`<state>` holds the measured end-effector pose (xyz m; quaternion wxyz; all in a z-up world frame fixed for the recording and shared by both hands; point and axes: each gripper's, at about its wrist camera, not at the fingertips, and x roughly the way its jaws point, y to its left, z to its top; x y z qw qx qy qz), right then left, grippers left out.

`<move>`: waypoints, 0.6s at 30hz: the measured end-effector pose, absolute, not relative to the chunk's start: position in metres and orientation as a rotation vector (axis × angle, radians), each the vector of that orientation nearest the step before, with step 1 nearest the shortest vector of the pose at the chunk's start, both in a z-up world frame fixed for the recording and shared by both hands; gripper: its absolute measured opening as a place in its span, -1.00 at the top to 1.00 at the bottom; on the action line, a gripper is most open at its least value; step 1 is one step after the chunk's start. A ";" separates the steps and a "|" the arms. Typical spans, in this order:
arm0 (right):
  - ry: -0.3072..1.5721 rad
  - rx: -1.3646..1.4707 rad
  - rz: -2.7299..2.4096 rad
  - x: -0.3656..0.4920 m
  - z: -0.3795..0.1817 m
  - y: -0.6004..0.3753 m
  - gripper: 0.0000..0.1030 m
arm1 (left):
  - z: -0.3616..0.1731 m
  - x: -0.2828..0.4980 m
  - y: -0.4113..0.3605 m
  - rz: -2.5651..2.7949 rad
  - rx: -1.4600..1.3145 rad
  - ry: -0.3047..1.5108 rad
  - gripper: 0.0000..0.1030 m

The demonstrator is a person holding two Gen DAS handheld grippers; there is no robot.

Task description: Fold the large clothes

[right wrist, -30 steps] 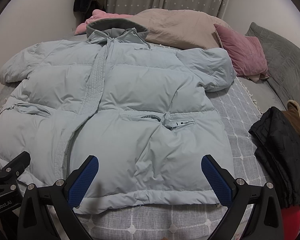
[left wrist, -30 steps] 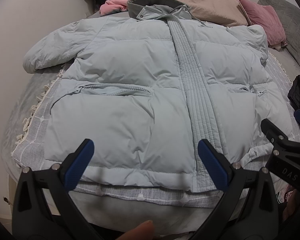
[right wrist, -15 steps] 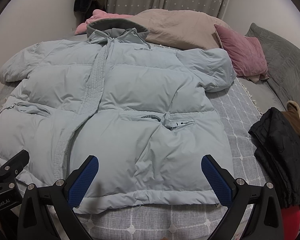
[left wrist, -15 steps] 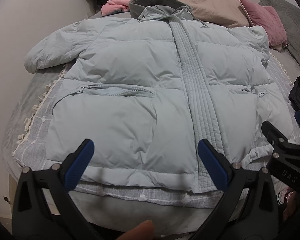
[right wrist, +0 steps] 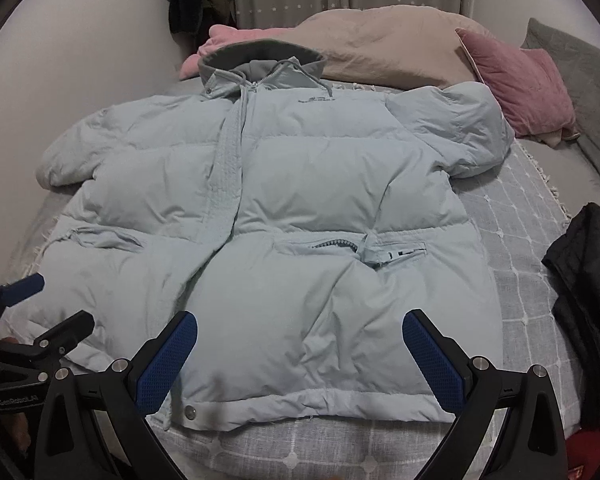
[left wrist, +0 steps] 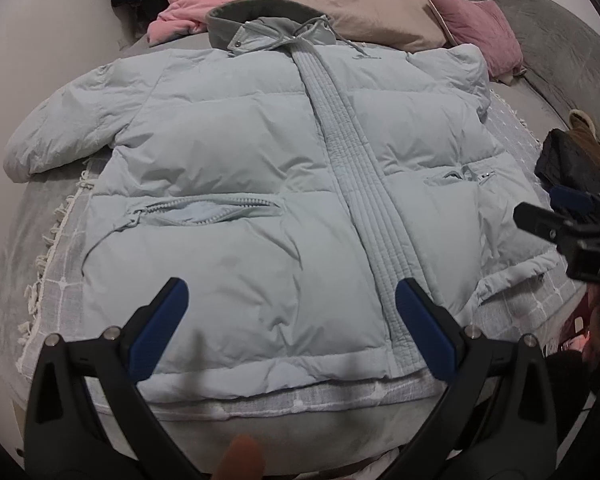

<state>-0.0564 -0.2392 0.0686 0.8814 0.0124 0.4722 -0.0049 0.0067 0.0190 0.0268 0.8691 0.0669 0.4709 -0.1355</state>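
Right wrist: jacket (right wrist: pixel 292 208) sleeve end tucked, hidden.

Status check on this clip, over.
Left gripper open, right gripper open, both empty. Pale blue puffer jacket flat, unfolded. Black garment beside it, clear.

**Black Frames, Blue Pads**

The left gripper (left wrist: pixel 292 330) had 2 black plastic arms with triangular cut-outs, silver screws at the joints, and fingers (left wrist: pixel 160 334) faced with smooth dark-blue pads. The right gripper (right wrist: pixel 300 362) matched it in build, though its blue fingers (right wrist: pixel 434 360) showed a fine dotted texture. White lettering was printed on each black body: "DAS" on the right one, "GenRobot.AI" on the left.
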 end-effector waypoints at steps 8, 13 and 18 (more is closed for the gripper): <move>1.093 0.038 0.107 -0.043 0.072 -0.291 -1.00 | 0.044 0.040 0.114 -0.156 0.193 1.015 -1.00; 1.148 0.129 0.058 -0.034 0.054 -0.350 -1.00 | 0.018 0.060 0.192 -0.185 0.046 1.127 -0.99; 1.197 0.257 -0.035 -0.034 0.014 -0.409 -1.00 | -0.031 0.066 0.225 -0.343 -0.193 1.238 -0.87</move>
